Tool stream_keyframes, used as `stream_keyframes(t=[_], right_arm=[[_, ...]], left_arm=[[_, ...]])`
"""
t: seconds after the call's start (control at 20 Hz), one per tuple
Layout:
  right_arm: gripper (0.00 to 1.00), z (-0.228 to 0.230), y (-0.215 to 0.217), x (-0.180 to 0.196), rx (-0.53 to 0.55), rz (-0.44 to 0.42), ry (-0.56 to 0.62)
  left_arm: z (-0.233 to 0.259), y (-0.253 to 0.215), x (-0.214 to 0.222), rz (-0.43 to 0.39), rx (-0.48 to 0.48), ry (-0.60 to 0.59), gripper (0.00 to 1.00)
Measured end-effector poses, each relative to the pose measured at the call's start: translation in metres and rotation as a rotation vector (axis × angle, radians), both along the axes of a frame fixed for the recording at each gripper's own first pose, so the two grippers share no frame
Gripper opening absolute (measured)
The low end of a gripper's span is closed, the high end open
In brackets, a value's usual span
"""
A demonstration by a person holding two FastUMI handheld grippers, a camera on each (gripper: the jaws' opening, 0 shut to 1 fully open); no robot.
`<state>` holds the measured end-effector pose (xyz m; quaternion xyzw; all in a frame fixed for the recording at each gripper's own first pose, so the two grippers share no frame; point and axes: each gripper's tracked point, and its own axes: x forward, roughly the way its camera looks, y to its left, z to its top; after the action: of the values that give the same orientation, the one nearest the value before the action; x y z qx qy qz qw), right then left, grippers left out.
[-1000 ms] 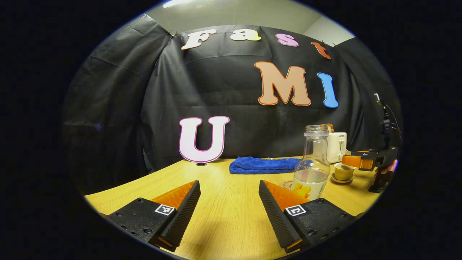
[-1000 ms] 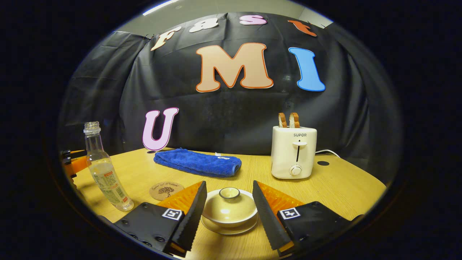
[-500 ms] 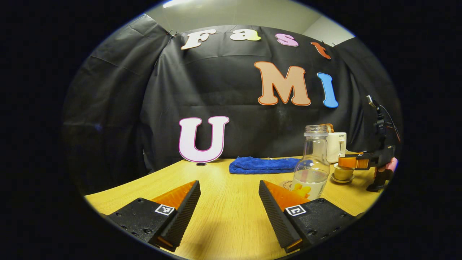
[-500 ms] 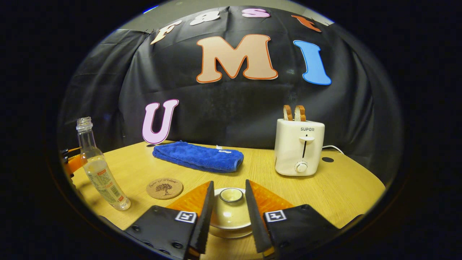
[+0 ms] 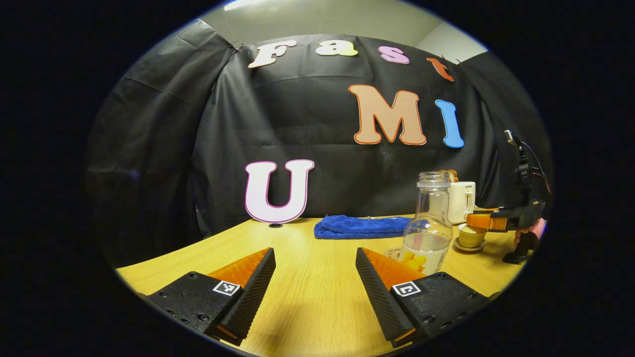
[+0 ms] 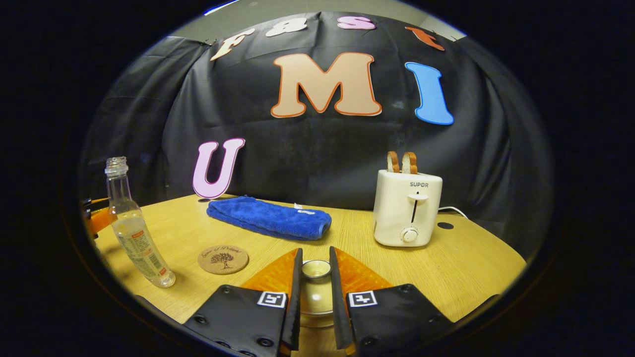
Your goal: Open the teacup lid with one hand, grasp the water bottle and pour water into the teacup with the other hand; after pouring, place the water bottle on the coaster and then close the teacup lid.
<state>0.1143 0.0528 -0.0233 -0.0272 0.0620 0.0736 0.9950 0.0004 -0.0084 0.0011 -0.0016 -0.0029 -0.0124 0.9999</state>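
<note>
Lid step: your right hand-held gripper (image 6: 315, 270) pinches the lid (image 6: 316, 269) knob; lift straight. Left hand-held gripper (image 5: 315, 260) spread, bottle (image 5: 427, 225) waiting.

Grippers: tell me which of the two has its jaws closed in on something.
The right gripper: its jaws pinch the teacup lid's knob. The left gripper is wide open over bare table.

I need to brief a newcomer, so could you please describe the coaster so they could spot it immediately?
Start at the white toaster at the back of the wooden table, then look left past the folded blue towel. In front of the towel lies the coaster: the only flat round disc, tan with a small tree printed on it.
</note>
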Motion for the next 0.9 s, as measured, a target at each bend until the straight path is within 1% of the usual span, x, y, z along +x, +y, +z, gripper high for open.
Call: stream_keyframes(t=[0.1, 0.25, 0.4, 0.45, 0.55, 0.75, 0.9], right_arm=[[0.31, 0.003, -0.001, -0.005, 0.005, -0.001, -0.023], [0.31, 0.005, -0.001, -0.019, 0.023, 0.013, -0.025], [0.31, 0.013, -0.007, -0.035, 0.059, 0.011, -0.063], [0.31, 0.016, -0.011, -0.04, 0.063, 0.002, -0.084], [0.31, 0.02, -0.018, -0.05, 0.064, -0.02, -0.108], [0.31, 0.021, -0.03, -0.07, 0.063, -0.043, -0.111], [0.31, 0.022, -0.04, -0.081, 0.06, -0.063, -0.112]], left_arm=[[-0.001, 0.0, 0.0, -0.001, 0.0, 0.0, 0.95], [-0.001, 0.0, 0.001, -0.001, 0.001, -0.001, 0.95], [0.0, -0.006, 0.001, -0.028, 0.001, -0.003, 0.95], [0.0, -0.011, 0.0, -0.051, 0.001, -0.006, 0.94], [0.0, -0.023, 0.0, -0.11, 0.0, -0.008, 0.95], [0.001, -0.049, -0.006, -0.253, -0.002, -0.012, 0.95], [0.002, -0.064, -0.013, -0.34, -0.003, -0.015, 0.95]])
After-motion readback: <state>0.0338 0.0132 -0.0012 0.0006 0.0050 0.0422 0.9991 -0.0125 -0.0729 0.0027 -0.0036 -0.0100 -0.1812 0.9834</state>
